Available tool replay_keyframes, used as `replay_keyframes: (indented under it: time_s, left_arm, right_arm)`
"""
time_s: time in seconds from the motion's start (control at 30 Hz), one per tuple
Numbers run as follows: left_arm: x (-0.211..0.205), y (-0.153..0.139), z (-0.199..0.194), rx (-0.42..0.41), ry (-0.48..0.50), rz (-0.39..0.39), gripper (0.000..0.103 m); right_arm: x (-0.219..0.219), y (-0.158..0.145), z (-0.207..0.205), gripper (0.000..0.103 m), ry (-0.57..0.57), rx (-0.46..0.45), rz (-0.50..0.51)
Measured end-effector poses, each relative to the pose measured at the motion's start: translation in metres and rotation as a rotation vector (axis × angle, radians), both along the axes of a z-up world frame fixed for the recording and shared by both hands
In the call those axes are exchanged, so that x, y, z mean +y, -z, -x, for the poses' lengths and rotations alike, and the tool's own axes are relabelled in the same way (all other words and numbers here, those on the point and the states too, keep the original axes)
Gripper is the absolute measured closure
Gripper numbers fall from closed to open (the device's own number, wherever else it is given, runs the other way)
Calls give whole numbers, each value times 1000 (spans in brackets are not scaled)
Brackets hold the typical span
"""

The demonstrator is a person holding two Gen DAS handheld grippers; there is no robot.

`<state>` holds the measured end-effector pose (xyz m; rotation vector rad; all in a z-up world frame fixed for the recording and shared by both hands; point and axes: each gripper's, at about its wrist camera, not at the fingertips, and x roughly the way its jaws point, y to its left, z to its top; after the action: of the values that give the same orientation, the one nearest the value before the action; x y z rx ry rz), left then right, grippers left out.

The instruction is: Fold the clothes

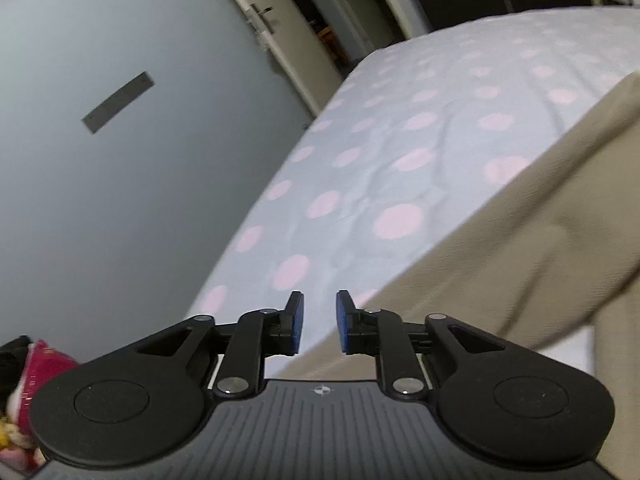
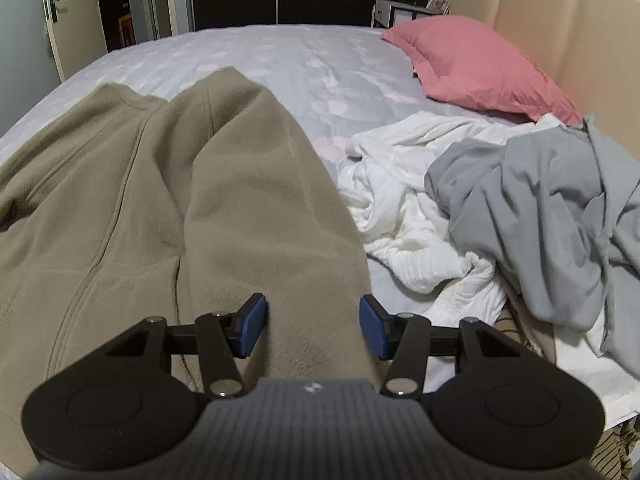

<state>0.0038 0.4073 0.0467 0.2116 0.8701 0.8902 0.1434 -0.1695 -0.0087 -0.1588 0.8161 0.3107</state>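
A tan fleece garment (image 2: 240, 184) lies spread on the bed, one sleeve folded over its body and running toward the camera. My right gripper (image 2: 313, 328) hovers over the near end of that sleeve, open, its blue pads apart on either side of the fabric and not pressing it. In the left wrist view the same fleece (image 1: 500, 248) fills the right side, its edge running diagonally. My left gripper (image 1: 319, 322) stands at that edge, over the spotted sheet (image 1: 360, 160), jaws a little apart with nothing between the pads.
A crumpled white garment (image 2: 404, 216) and a grey one (image 2: 540, 208) are heaped at the right of the bed. A pink pillow (image 2: 472, 64) leans by the beige headboard (image 2: 560, 12). The bed's left edge drops toward a grey wall (image 1: 100, 180) and a door (image 1: 256, 20).
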Motion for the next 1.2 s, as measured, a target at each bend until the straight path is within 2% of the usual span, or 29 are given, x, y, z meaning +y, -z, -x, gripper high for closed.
replay_keyframes:
  time_s: [0.17, 0.2, 0.3, 0.43, 0.5, 0.57, 0.7, 0.93, 1.03, 1.07, 1.1, 1.17, 1.2]
  left_arm:
    - [-29, -15, 10, -80, 58, 64, 65]
    - [-33, -16, 11, -94, 63, 85, 63]
    - [-45, -18, 11, -90, 100, 116, 63]
    - [-62, -15, 2, -56, 153, 77, 63]
    - [-66, -15, -2, -55, 174, 86, 63]
    - [-69, -16, -6, -60, 189, 99, 63]
    - [-73, -19, -10, -81, 215, 113, 63]
    - [-75, -19, -8, -91, 225, 135, 63]
    - [-76, -16, -8, -82, 227, 139, 63]
    - [-76, -15, -9, -79, 227, 141, 63]
    - [-76, -14, -9, -75, 228, 142, 63]
    - [-77, -14, -8, -71, 229, 143, 63]
    - [-77, -14, -8, -73, 229, 145, 63]
  right_arm:
    - [-18, -10, 7, 48, 26, -46, -4]
    - [-24, -11, 9, 48, 30, -41, -14]
    - [-42, -11, 15, 48, 46, -21, -57]
    - [-61, -13, 32, 46, 41, -3, -132]
    - [-65, -12, 42, 34, 17, 15, -151]
    - [-64, -7, 51, 31, -8, 46, -141]
    - [-67, 9, 64, 31, 3, 116, -106]
    - [-99, 28, 82, 31, 69, 285, -210]
    - [-102, 36, 89, 31, 68, 298, -212]
    - [-100, 39, 90, 33, 56, 301, -208]
    - [-98, 41, 89, 45, 44, 303, -202]
    - [-90, 43, 89, 65, 28, 293, -166]
    - [-85, 43, 90, 79, 24, 280, -138]
